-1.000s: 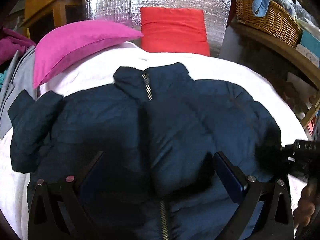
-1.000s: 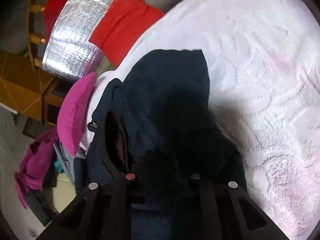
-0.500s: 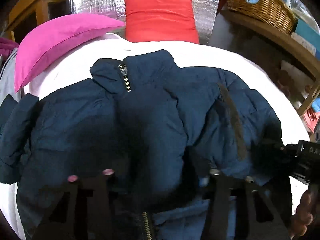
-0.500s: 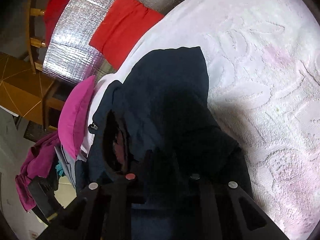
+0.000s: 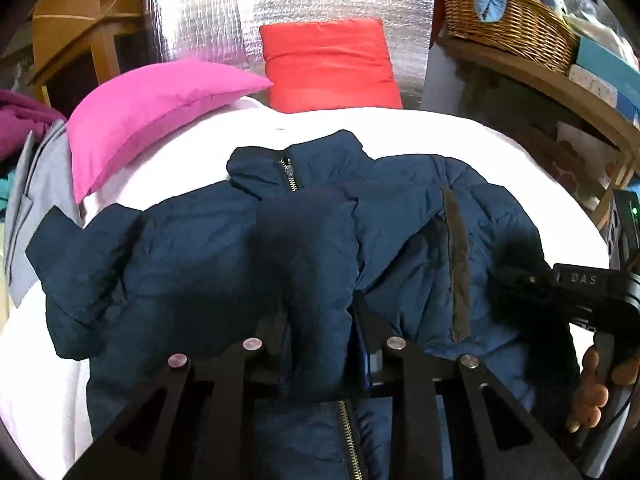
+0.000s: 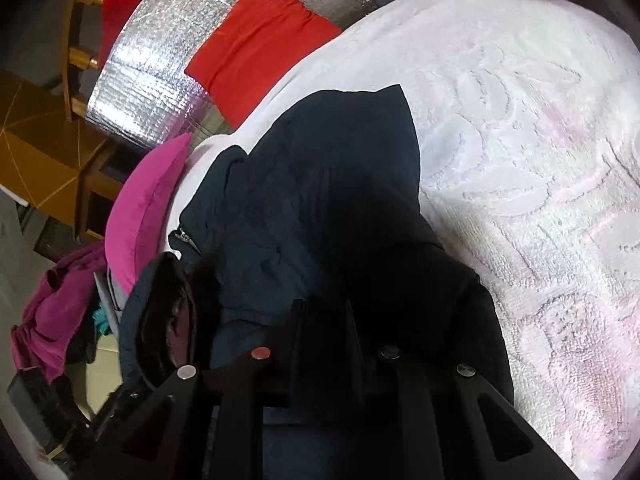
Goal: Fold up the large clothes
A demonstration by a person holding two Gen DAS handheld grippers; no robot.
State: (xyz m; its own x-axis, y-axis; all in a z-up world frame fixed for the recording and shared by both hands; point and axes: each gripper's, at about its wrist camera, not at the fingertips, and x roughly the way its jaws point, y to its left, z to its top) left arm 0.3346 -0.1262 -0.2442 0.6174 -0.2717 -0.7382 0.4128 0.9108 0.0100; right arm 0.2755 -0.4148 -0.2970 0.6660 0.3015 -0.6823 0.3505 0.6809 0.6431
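Observation:
A navy puffer jacket lies front-up on a white bedspread, collar and zip at the far end. My left gripper is shut on a raised fold of the jacket's front near the zip. The jacket also fills the right wrist view. My right gripper is shut on the jacket's dark fabric at its right side; it also shows in the left wrist view, pinching the right sleeve area.
A pink pillow and a red cushion lie at the head of the bed against a silver foil panel. A wicker basket sits on a shelf to the right. Grey and magenta clothes lie at left.
My left gripper was open over the jacket's front; it has closed on a fold of fabric and lifted it. The right gripper has stayed shut on the jacket.

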